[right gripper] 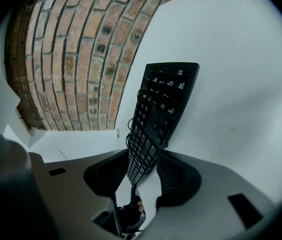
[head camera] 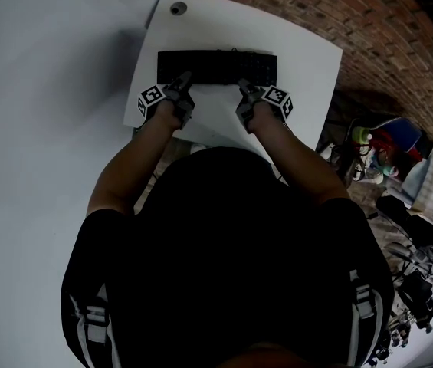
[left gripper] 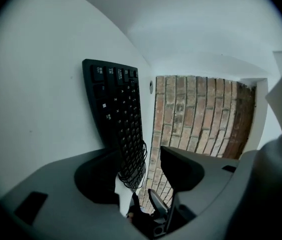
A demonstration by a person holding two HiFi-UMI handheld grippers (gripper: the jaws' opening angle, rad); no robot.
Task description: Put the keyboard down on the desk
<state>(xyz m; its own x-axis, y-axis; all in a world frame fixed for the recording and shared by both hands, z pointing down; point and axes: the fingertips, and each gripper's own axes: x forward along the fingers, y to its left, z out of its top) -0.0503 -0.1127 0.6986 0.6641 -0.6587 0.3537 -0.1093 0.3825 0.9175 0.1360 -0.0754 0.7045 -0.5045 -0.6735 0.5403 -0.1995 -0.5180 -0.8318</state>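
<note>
A black keyboard point(head camera: 216, 67) with its cable wound round it lies flat against the white desk point(head camera: 300, 60), toward the far edge. My left gripper point(head camera: 182, 83) is at its near left end and my right gripper point(head camera: 247, 88) at its near right end. In the left gripper view the keyboard point(left gripper: 116, 109) runs close along one jaw, with a wide gap to the other; the left gripper point(left gripper: 141, 171) is open. In the right gripper view the keyboard point(right gripper: 168, 94) fills the space between the jaws of the right gripper point(right gripper: 143, 176), which is shut on it.
A round grommet point(head camera: 178, 8) sits at the desk's far left corner. Brick surface point(head camera: 400, 37) lies beyond the desk's far and right edges. Cluttered gear point(head camera: 385, 152) stands low to the right. The desk point(left gripper: 41, 109) is bare around the keyboard.
</note>
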